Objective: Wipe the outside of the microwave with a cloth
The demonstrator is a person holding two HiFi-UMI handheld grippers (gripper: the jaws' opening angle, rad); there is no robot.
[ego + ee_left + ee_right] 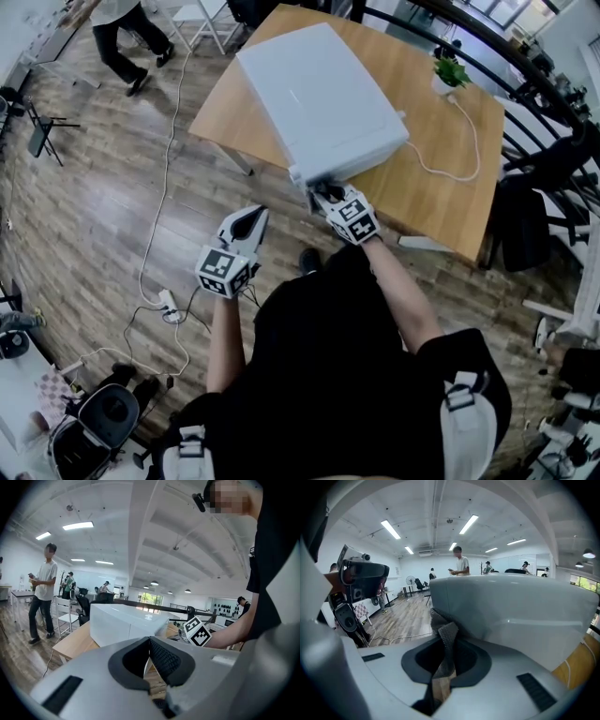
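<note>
The white microwave (319,94) stands on a wooden table (422,187), seen from above. My right gripper (325,194) is at the microwave's near corner, shut on a grey knitted cloth (444,637). In the right gripper view the cloth bunches up against the microwave's wall (511,606). My left gripper (257,217) hangs off the table's near edge over the floor, left of the right one, shut with nothing between its pads. In the left gripper view the microwave (119,620) lies ahead, and the right gripper's marker cube (199,632) shows to its right.
A small potted plant (451,73) and a white cable (464,141) lie at the table's far right. A power strip (169,305) and cords trail on the wooden floor at left. A person (122,37) walks at top left. A black chair (525,225) stands right of the table.
</note>
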